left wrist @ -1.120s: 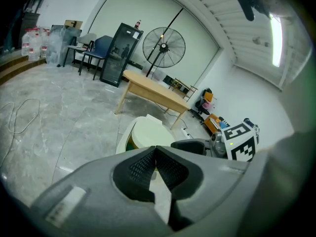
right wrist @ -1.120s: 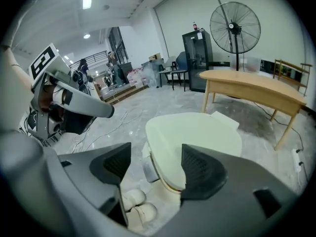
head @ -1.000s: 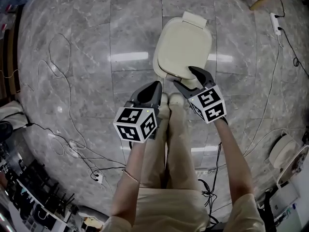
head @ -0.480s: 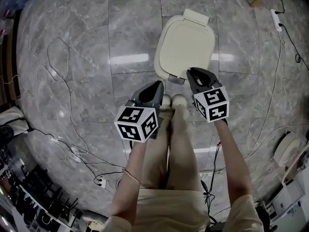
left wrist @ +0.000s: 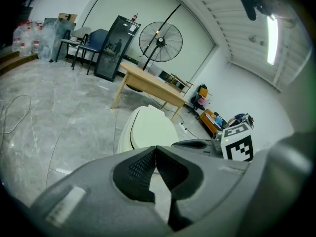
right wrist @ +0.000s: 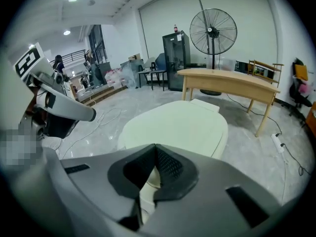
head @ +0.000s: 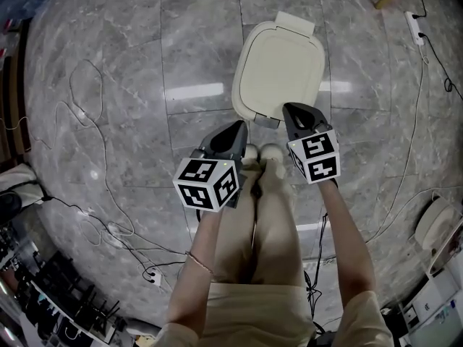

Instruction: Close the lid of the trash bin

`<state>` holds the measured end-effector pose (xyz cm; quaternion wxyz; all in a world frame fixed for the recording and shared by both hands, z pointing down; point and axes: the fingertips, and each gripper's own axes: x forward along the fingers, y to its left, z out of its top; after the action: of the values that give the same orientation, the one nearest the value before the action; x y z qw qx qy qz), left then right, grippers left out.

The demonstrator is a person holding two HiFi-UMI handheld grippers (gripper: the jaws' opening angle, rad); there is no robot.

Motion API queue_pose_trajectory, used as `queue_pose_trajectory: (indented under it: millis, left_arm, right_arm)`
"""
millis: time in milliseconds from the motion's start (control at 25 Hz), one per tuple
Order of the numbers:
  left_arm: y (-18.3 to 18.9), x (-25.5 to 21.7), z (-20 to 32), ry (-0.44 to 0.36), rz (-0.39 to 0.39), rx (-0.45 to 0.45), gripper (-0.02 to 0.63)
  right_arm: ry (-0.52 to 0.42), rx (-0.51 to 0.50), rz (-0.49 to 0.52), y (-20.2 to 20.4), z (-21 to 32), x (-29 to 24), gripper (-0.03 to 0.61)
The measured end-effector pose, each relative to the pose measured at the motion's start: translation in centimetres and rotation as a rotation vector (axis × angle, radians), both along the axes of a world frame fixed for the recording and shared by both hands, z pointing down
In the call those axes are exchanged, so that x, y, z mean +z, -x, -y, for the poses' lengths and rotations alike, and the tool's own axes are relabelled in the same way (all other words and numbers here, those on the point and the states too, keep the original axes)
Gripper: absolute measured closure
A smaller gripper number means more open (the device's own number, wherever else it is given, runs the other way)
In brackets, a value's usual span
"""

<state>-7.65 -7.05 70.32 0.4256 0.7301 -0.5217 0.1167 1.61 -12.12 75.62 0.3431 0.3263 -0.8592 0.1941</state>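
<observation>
A cream trash bin (head: 278, 67) stands on the grey marble floor in front of the person, its lid (right wrist: 180, 125) lying flat on top. My right gripper (head: 293, 111) hangs over the bin's near edge, shut with nothing between its tips. My left gripper (head: 239, 127) is left of the bin's near corner, also shut and empty. From the left gripper view the bin (left wrist: 148, 130) lies just beyond the tips, with the right gripper (left wrist: 190, 144) beside it. The left gripper (right wrist: 91, 116) shows at the left of the right gripper view.
Cables (head: 94, 165) trail over the floor to the left and right. A wooden table (right wrist: 229, 83), a standing fan (right wrist: 213, 33) and a dark cabinet (right wrist: 175, 58) stand behind the bin. The person's legs and shoes (head: 262, 152) are just below the bin.
The right gripper's jaws have gone from spread wide to shut over the bin's near edge. Both grippers sank slightly.
</observation>
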Motion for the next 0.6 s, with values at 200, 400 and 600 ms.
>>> queue_pose_trajectory:
  millis: [200, 400, 600]
  left_arm:
    - [0.0, 0.8, 0.2, -0.001, 0.001, 0.002, 0.591]
    - [-0.1, 1.1, 0.3, 0.002, -0.006, -0.001, 0.591]
    - [-0.3, 1.5, 0.3, 0.004, -0.011, -0.005, 0.591]
  right_arm:
    - [0.004, 0.004, -0.013, 0.0, 0.0, 1.0, 0.572]
    - [-0.006, -0.001, -0.020, 0.0, -0.1, 1.0, 0.572]
    - [-0.010, -0.006, -0.042, 0.2, -0.2, 1.2, 0.572]
